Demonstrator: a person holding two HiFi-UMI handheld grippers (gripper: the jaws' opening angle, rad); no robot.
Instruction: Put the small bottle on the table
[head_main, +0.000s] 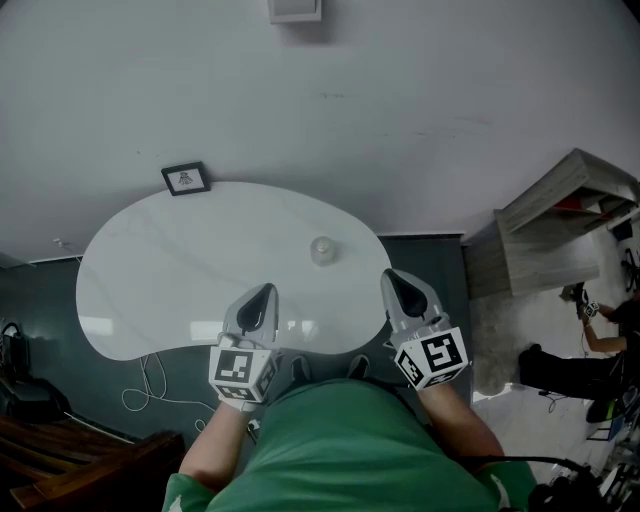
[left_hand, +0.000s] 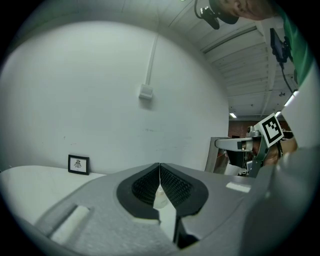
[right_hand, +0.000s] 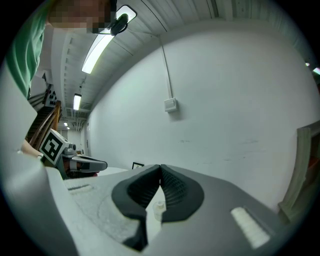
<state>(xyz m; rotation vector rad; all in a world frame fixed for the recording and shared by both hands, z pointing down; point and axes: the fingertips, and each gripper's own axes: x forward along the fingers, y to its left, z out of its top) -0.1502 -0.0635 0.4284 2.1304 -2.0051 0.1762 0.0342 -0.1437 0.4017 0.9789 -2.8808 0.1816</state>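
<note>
The small clear bottle (head_main: 322, 250) stands upright on the white kidney-shaped table (head_main: 160, 270), right of its middle. My left gripper (head_main: 262, 298) hovers over the table's near edge, shut with nothing in it. My right gripper (head_main: 400, 283) hangs at the table's near right edge, also shut and empty. The bottle lies ahead of and between the two, apart from both. In the left gripper view the left gripper (left_hand: 160, 167) has its jaws meeting, and the bottle (left_hand: 160, 197) shows through the gap below them. The right gripper view shows the right gripper (right_hand: 160, 170) likewise, with the bottle (right_hand: 159, 210) beyond.
A small black picture frame (head_main: 186, 179) stands at the table's far left edge against the wall. A wooden cabinet (head_main: 560, 215) is at the right, with a person (head_main: 600, 330) on the floor beyond it. Cables (head_main: 150, 385) lie under the table, with dark wooden furniture (head_main: 80, 470) at bottom left.
</note>
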